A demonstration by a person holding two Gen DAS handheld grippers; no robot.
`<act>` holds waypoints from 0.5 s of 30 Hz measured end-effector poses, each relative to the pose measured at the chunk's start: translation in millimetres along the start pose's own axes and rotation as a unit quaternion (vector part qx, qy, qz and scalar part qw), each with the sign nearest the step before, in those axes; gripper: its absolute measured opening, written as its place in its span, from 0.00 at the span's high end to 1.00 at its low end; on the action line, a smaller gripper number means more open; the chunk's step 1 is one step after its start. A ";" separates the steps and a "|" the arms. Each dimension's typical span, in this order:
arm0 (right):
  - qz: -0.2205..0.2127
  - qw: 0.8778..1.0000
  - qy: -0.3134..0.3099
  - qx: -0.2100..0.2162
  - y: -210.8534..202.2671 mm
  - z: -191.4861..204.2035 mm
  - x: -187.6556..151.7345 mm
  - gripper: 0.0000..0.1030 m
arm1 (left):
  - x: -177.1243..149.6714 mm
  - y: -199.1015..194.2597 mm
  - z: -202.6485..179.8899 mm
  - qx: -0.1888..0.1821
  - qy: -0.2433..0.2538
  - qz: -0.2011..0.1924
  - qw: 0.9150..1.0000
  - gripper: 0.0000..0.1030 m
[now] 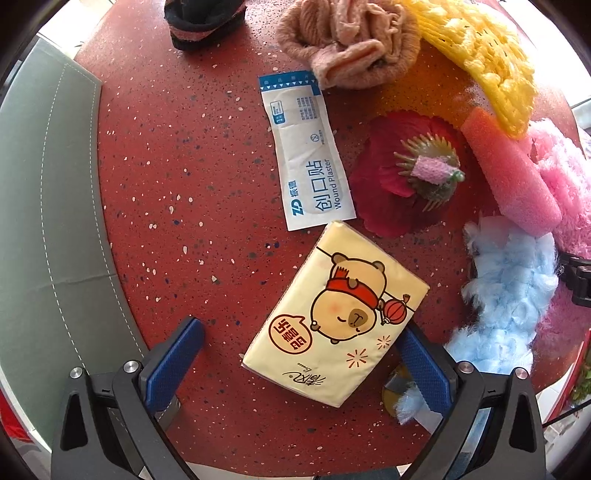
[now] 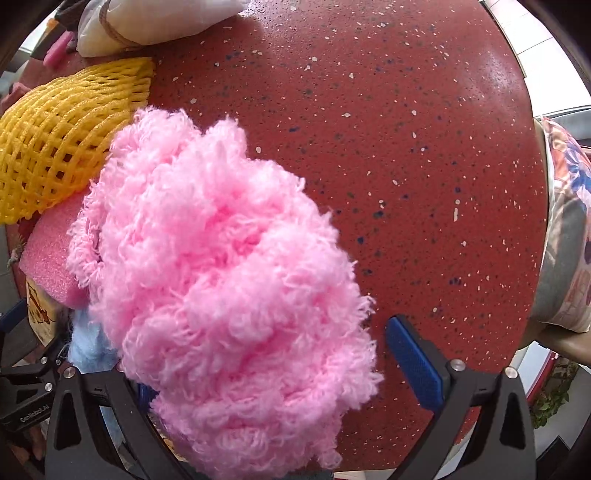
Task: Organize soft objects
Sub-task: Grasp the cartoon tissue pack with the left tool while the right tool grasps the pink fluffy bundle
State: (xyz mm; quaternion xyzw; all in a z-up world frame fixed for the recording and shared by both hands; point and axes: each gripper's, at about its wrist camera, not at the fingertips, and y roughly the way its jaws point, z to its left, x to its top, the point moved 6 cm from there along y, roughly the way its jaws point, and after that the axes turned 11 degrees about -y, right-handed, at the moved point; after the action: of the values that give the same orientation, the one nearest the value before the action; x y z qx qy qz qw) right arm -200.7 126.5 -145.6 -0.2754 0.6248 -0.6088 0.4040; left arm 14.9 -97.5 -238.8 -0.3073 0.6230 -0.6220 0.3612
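A cream tissue pack (image 1: 332, 314) printed with a cartoon bear lies flat on the red speckled table (image 1: 177, 184). My left gripper (image 1: 295, 365) is open around its near end: the right finger (image 1: 421, 369) sits at the pack's edge, the left finger (image 1: 173, 365) stands well clear. In the right wrist view a pink fluffy bundle (image 2: 229, 277) fills the space inside my right gripper (image 2: 280, 373), which is open. Its right finger (image 2: 413, 365) shows just beside the fluff; the left finger is hidden behind it.
Around the pack lie a wound plaster packet (image 1: 306, 147), a red fabric flower (image 1: 380, 177), a pink foam tube (image 1: 513, 173), blue fluff (image 1: 509, 291), yellow foam netting (image 1: 480, 48), a tan knitted cloth (image 1: 351, 40) and a black sock (image 1: 203, 22). A grey seat (image 1: 48, 203) borders the table's left.
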 end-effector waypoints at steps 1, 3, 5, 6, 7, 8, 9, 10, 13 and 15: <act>-0.001 1.000 -0.001 0.000 0.9 1.1 -1.3 0.00 | -7.1 -2.1 5.5 0.001 0.000 0.004 1.000 0.00; 0.002 1.000 -0.005 -0.001 5.9 3.1 -6.1 0.00 | -5.5 -0.2 2.6 0.007 0.006 0.008 1.000 0.00; 0.007 1.000 -0.006 0.000 6.4 -1.3 -14.0 0.00 | -3.5 -1.3 -3.8 0.021 0.026 0.000 0.999 0.00; 0.013 1.000 -0.011 0.000 6.3 -1.2 -15.6 0.00 | -2.9 -2.5 -6.7 0.028 0.035 -0.004 0.999 0.00; 0.019 1.000 -0.015 0.001 10.9 2.2 -10.3 0.00 | -3.0 -4.0 -9.8 0.036 0.044 -0.008 0.998 0.00; 0.021 1.000 -0.014 0.002 12.0 1.3 -4.6 0.00 | -3.1 -4.7 -12.6 0.042 0.051 -0.010 0.998 0.00; 0.020 1.000 -0.015 0.003 13.8 1.8 -3.9 0.00 | -2.9 -5.4 -14.9 0.048 0.054 -0.011 0.997 0.00; 0.019 1.000 -0.015 0.003 15.5 2.6 -3.7 0.00 | -2.7 -5.5 -16.9 0.050 0.055 -0.008 0.997 0.04; 0.008 1.000 -0.010 0.001 6.1 -5.1 -7.7 0.08 | -4.4 -10.4 -25.3 0.022 0.051 0.005 0.998 0.27; 0.001 1.000 -0.011 0.002 3.9 -5.9 -7.0 0.21 | -6.9 -14.4 -31.4 0.007 0.051 0.011 0.999 0.38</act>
State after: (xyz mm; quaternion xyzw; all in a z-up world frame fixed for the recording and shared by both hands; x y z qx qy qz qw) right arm -201.4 135.9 -148.7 -0.2806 0.6196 -0.6067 0.4114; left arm -8.4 -74.9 -225.1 -0.2656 0.6394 -0.6374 0.3383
